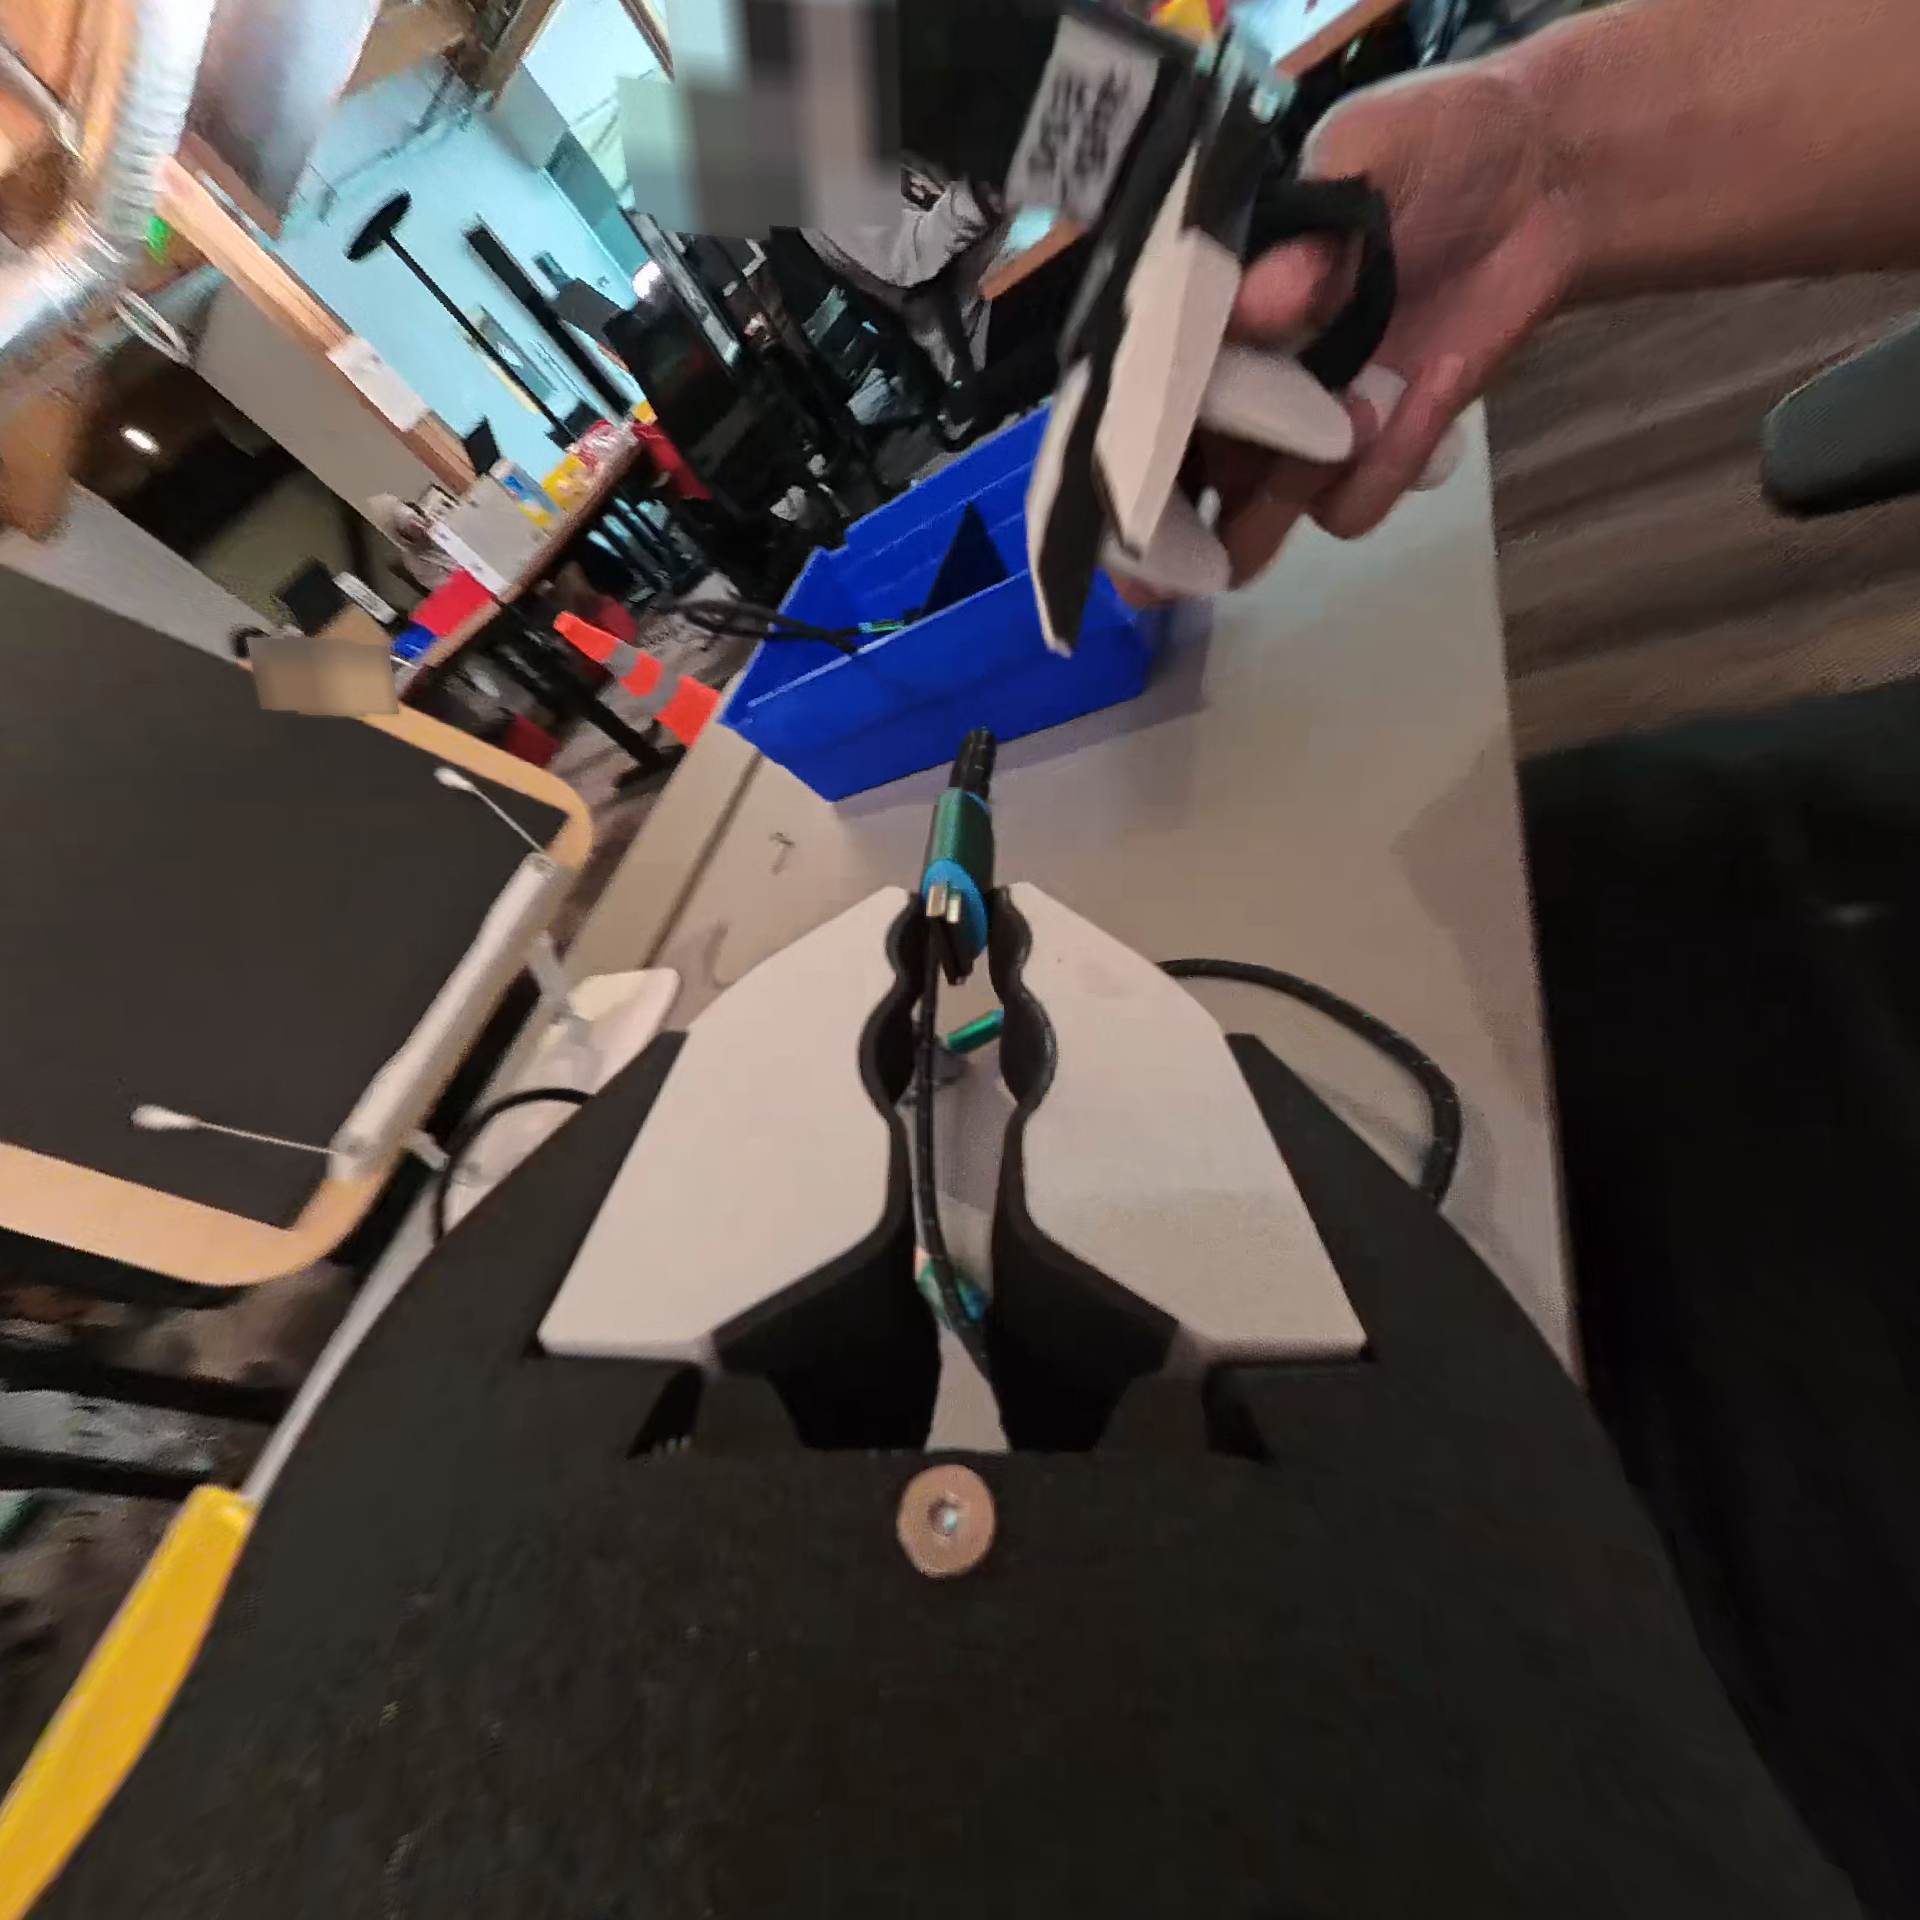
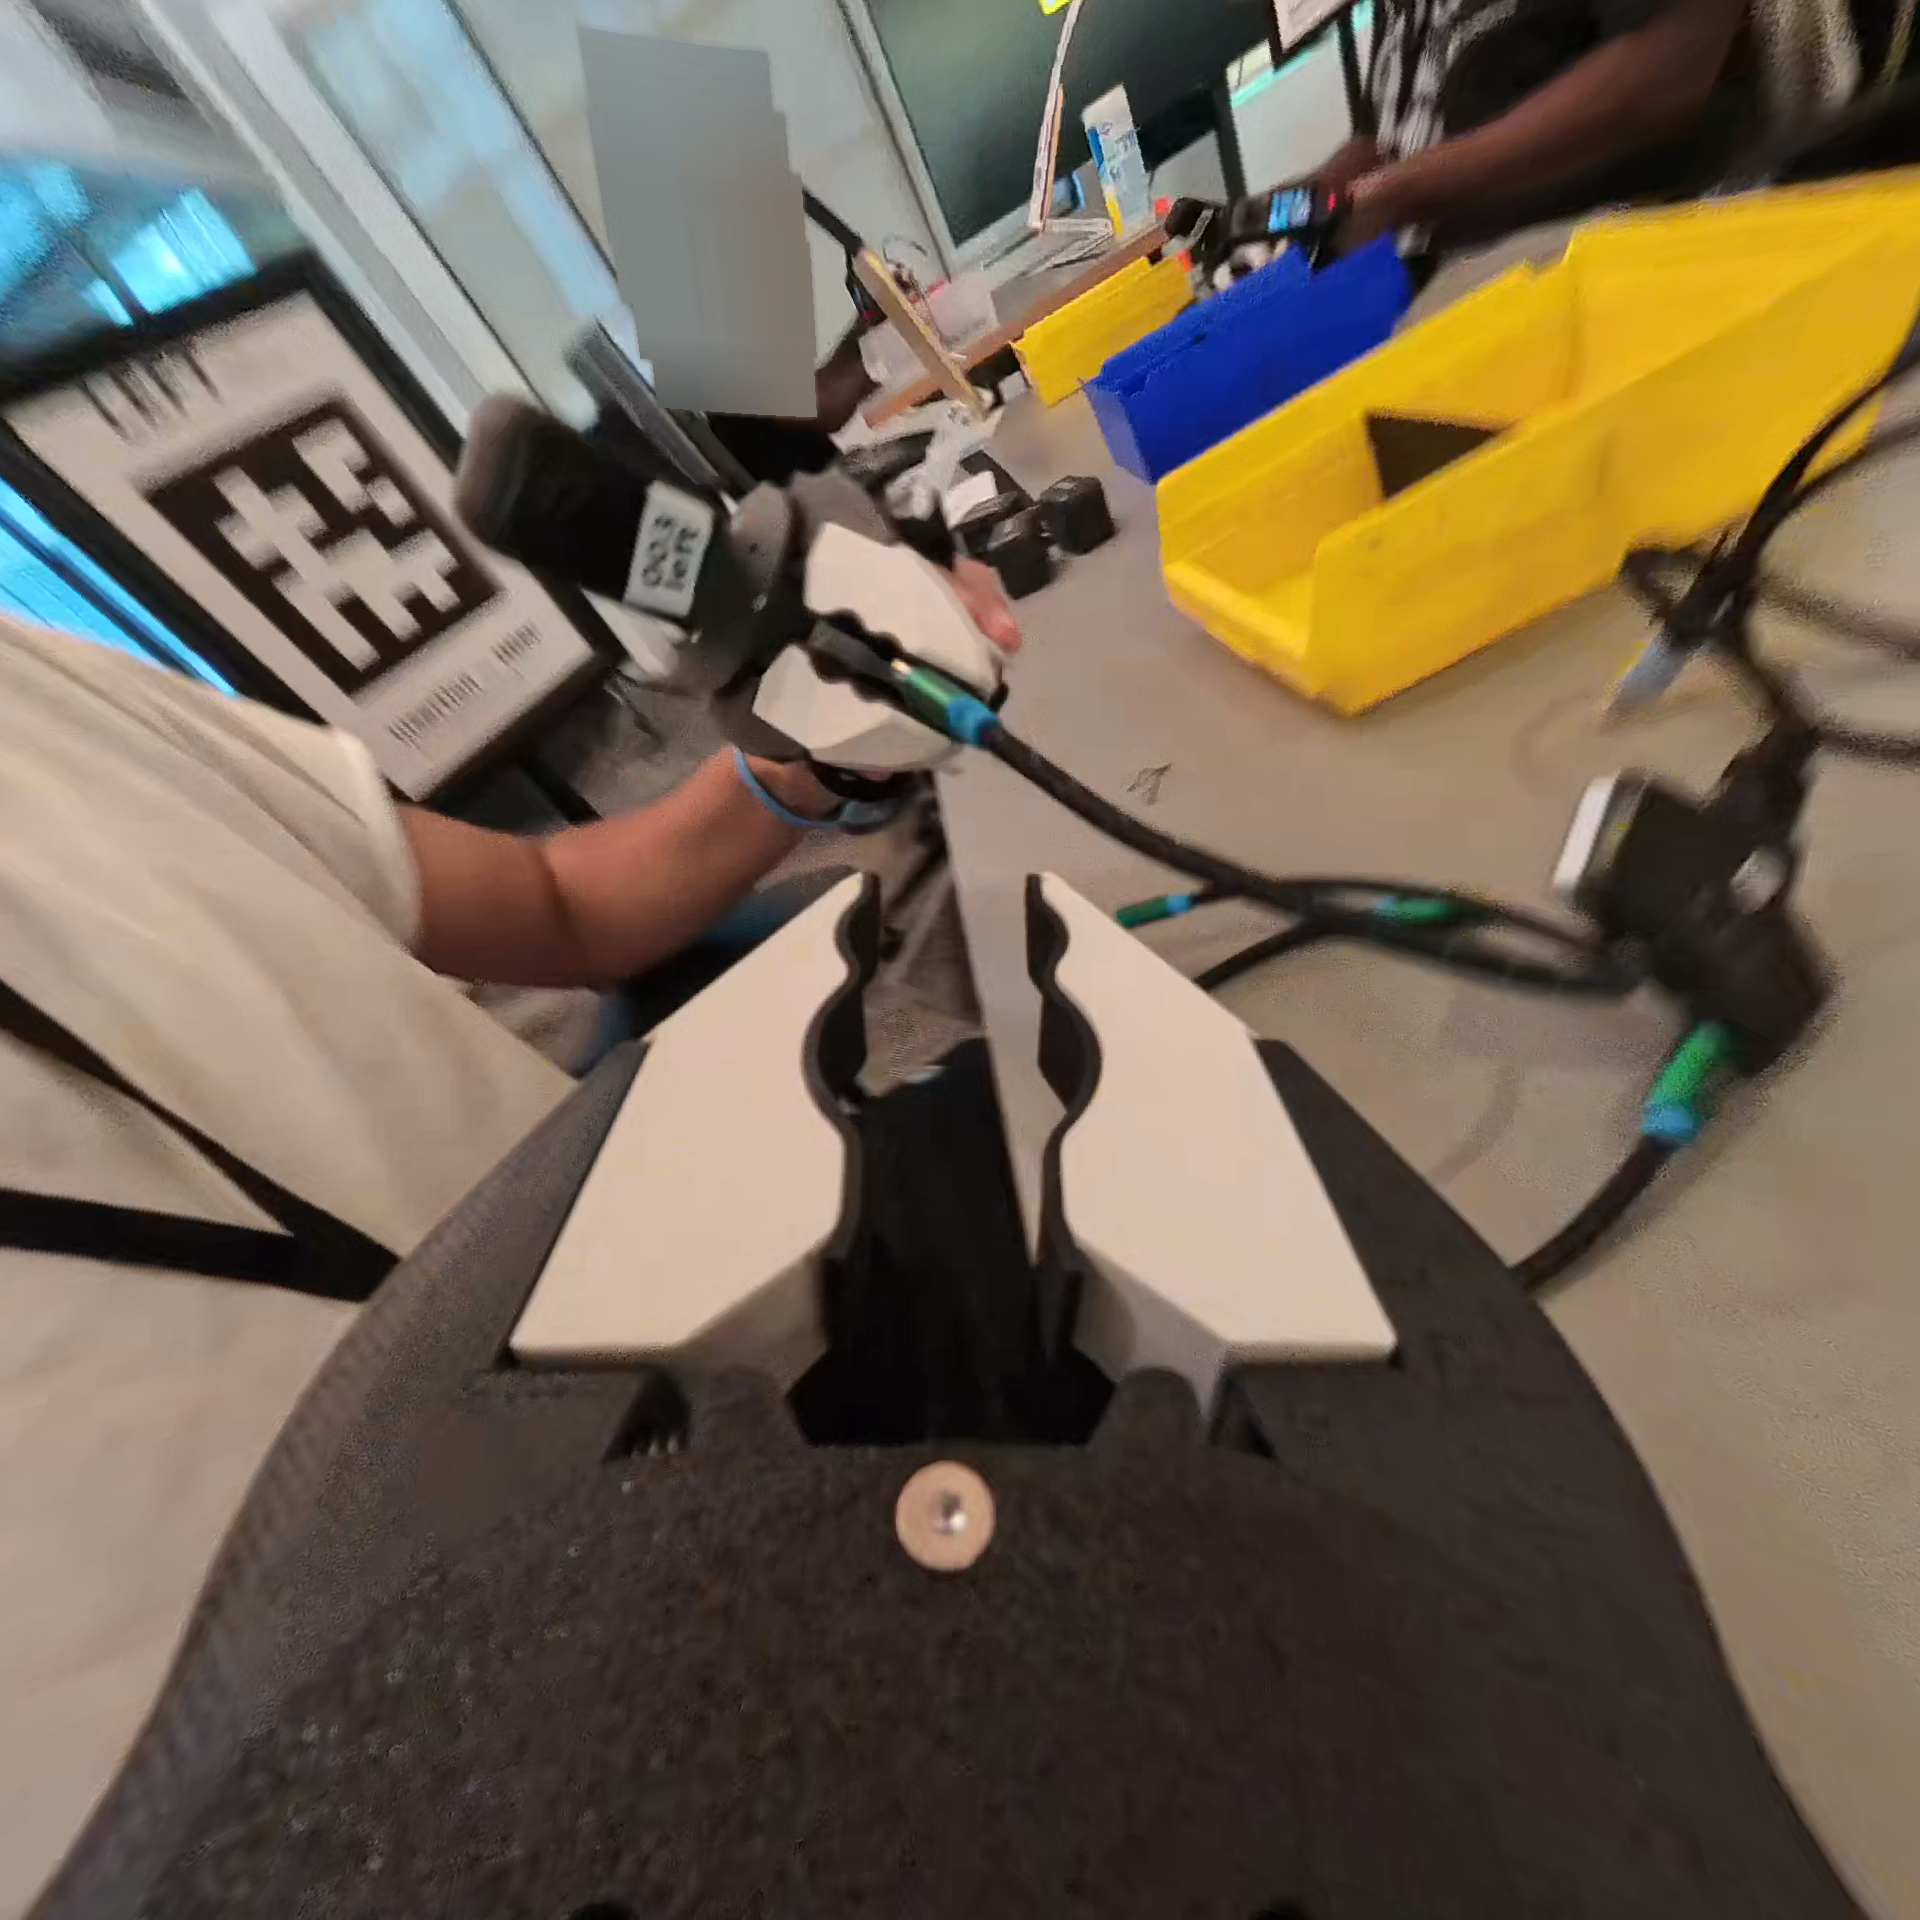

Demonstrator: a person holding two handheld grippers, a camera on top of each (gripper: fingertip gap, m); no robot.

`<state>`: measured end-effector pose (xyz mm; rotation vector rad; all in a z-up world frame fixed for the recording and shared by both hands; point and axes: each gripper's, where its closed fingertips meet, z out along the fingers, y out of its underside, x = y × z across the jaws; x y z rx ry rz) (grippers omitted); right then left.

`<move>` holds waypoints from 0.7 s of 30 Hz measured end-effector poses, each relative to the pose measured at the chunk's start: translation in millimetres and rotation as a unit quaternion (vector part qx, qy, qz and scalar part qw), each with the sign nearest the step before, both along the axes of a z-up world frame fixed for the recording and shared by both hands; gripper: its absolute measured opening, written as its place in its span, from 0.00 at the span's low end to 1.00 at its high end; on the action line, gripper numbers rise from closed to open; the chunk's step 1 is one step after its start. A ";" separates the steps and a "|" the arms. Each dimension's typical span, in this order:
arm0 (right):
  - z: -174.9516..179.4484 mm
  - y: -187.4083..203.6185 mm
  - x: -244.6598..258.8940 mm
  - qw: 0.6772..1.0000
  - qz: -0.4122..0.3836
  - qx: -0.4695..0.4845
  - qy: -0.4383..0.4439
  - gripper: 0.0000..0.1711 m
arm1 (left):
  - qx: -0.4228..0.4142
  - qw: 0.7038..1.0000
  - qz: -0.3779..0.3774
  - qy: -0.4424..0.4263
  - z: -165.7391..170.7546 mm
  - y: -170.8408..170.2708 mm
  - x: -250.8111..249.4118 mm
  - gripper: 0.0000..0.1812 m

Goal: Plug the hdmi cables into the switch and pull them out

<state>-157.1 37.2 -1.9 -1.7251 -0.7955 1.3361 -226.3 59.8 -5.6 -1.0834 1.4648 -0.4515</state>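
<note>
My left gripper [image 1: 957, 906] is shut on an HDMI plug [image 1: 963, 836] with a green shell and blue collar, held above the grey table [image 1: 1299, 831]. Its black braided cable [image 1: 925, 1143] hangs down between the fingers. In the right wrist view the left gripper [image 2: 883, 665] holds that plug [image 2: 940, 701], and the cable [image 2: 1091, 810] runs to the black switch [image 2: 1704, 914] at the right. Another green plug [image 2: 1688, 1070] sits in the switch's near side. My right gripper [image 2: 951, 904] is open and empty, above the table edge. It also shows in the left wrist view [image 1: 1122, 447], raised in a hand.
A blue bin [image 1: 935, 655] stands beyond the left gripper. A yellow bin [image 2: 1507, 468] and a blue bin [image 2: 1247, 353] stand at the back right. Loose green plugs [image 2: 1153, 909] and cables lie near the switch. Another person's arm [image 2: 1507, 135] works across the table. The tips of one gripper are about 8 cm away from the tips of the other.
</note>
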 end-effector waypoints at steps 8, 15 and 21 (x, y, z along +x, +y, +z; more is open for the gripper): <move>-12.4 -2.7 -16.8 0.905 0.113 -0.243 0.330 0.17 | 0.085 0.996 -0.007 0.019 -3.4 -27.0 23.6 0.06; -23.7 -13.6 -32.2 0.914 0.156 -0.252 0.279 0.07 | 0.076 0.996 -0.033 0.032 -24.7 -35.6 30.1 0.06; -35.9 -13.6 -34.0 0.928 0.150 -0.245 0.238 0.05 | 0.012 0.999 -0.032 0.043 -38.7 -33.0 28.1 0.06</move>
